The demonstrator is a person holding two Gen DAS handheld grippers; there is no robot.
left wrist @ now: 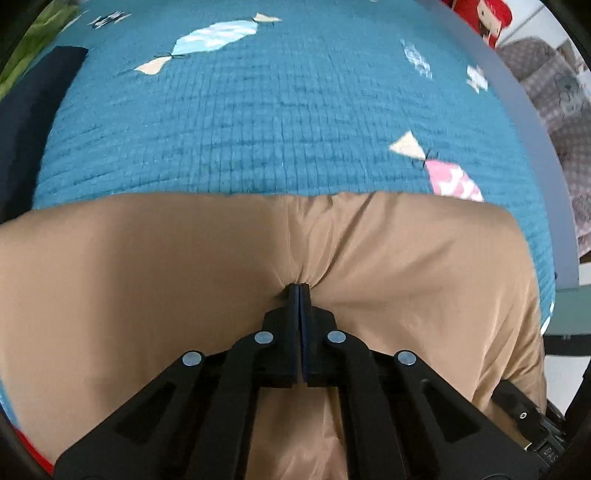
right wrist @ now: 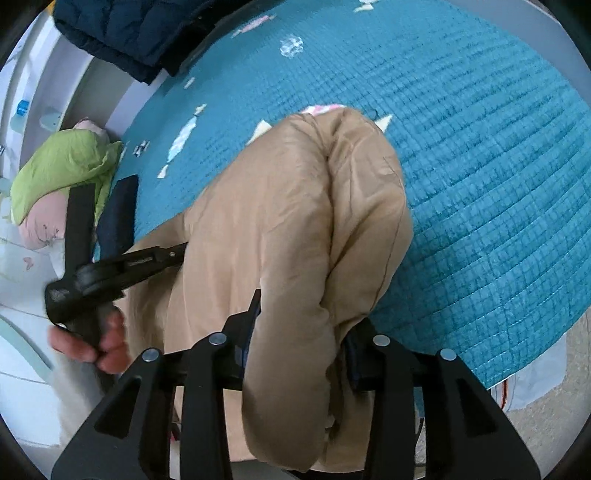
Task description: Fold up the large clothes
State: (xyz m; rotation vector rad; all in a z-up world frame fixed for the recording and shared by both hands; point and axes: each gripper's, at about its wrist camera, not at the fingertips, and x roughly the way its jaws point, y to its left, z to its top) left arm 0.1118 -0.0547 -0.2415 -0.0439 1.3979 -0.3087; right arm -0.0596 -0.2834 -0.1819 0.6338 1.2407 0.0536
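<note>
A puffy tan garment (left wrist: pixel 147 266) lies on the teal quilt (left wrist: pixel 258 122), its far edge running across the middle of the left wrist view. My left gripper (left wrist: pixel 299 286) is shut on a small pinch of its fabric, with creases fanning out from the tips. In the right wrist view the tan garment (right wrist: pixel 295 206) is rolled over into a thick bundle. My right gripper (right wrist: pixel 303 314) holds that bundle between its jaws; the right finger is mostly hidden by cloth. The left gripper (right wrist: pixel 177 251) shows there too, its tips sunk in the garment's left side, with a hand (right wrist: pixel 96 343) on its handle.
A navy quilted jacket (right wrist: pixel 129 33) lies at the quilt's far corner, and a dark folded piece (right wrist: pixel 118 218) at its left edge. A green and pink bundle (right wrist: pixel 62 173) sits beyond that edge. The grey bed frame (left wrist: pixel 535 147) borders the quilt; a red-haired doll (left wrist: pixel 487 18) is behind it.
</note>
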